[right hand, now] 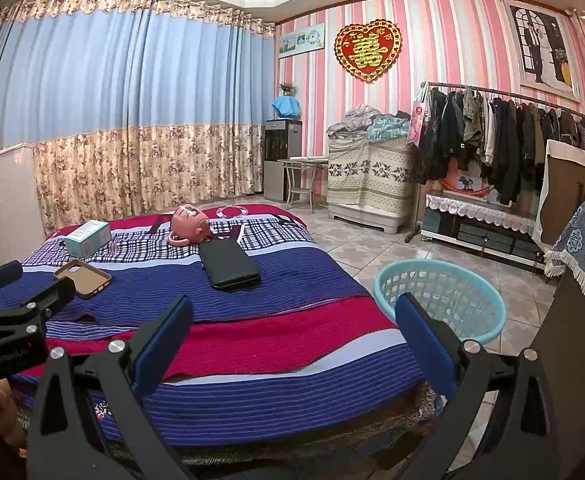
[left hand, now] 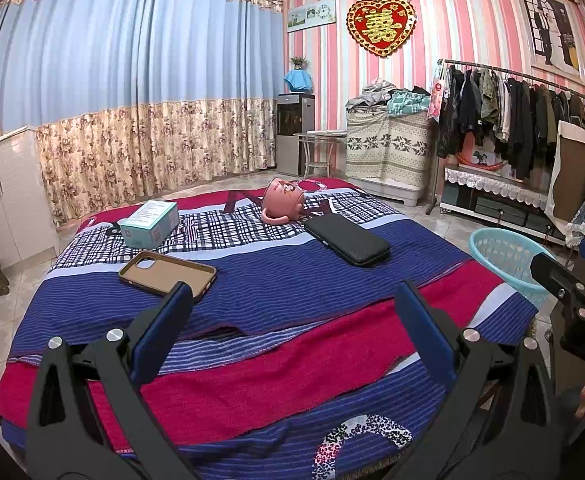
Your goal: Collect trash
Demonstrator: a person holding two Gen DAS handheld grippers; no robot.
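Brown phone case [left hand: 167,272] just beyond left gripper [left hand: 292,308] jaws; both grippers' jaws spread wide, empty; right gripper [right hand: 292,320] well apart.

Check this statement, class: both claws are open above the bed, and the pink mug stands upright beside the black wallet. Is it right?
One error: the pink mug lies tipped on its side, handle down, as the left wrist view shows. Both the left claw and right claw are open, and the black wallet lies beside it.

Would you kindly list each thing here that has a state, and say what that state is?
Left gripper: jaws open, empty, above the bed.
Right gripper: jaws open, empty.
Pink mug: tipped over on the bed.
Brown phone case: empty, inside facing up.
Black wallet: closed, lying flat.
Teal box: closed.
Blue basket: upright on the floor; nothing visible inside.
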